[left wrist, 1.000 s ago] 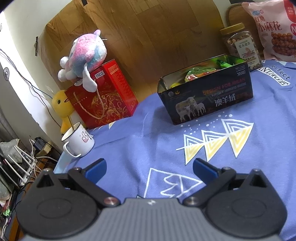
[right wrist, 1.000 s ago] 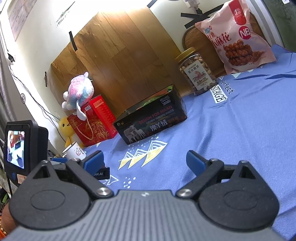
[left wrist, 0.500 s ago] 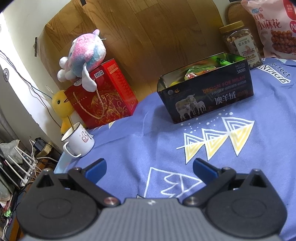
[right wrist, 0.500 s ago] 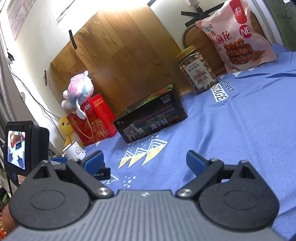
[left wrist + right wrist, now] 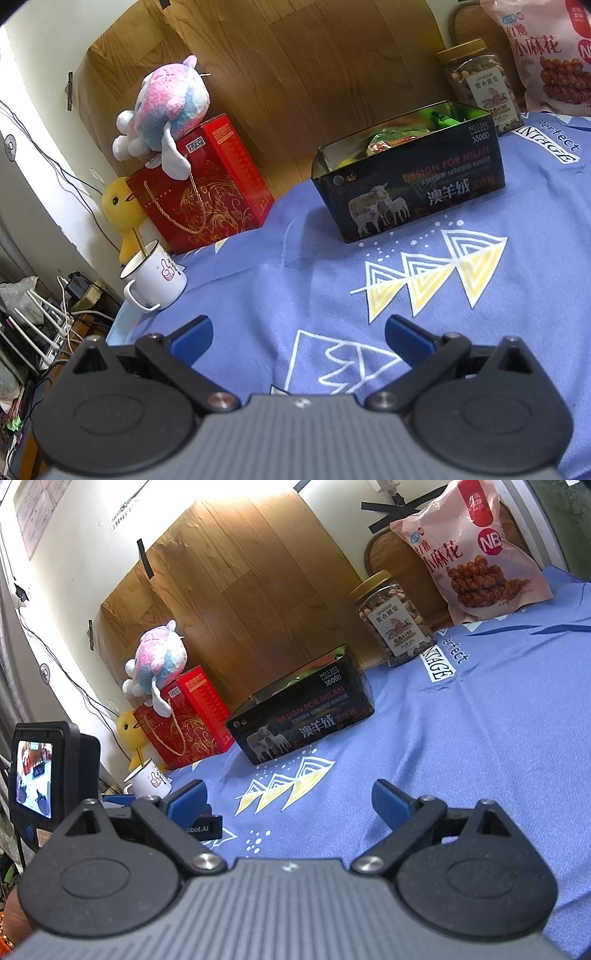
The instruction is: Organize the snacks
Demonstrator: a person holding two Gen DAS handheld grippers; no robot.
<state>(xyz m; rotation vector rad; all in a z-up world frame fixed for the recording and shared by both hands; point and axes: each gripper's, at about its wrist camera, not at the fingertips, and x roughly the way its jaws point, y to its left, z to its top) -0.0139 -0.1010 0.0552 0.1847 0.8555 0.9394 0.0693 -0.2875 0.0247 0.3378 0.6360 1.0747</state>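
We see left gripper [image 5: 298,334] spread wide, empty; right gripper [image 5: 288,801] same; black snack box [image 5: 410,177] with wrapped snacks on blue cloth [image 5: 295,266]; nut jar [image 5: 397,622], pink snack bag [image 5: 469,554] behind.

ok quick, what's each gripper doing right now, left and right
left gripper: open, holding nothing, above the blue patterned cloth.
right gripper: open, holding nothing.

A lived-in home room: a blue printed cloth [image 5: 258,280] covers the table, with a pink-and-blue plush toy [image 5: 162,107] on a red gift box [image 5: 207,192], a yellow stuffed duck [image 5: 120,214], a white enamel mug [image 5: 155,277], and loose cables [image 5: 48,325] beside wood-grain wall panels [image 5: 251,583].
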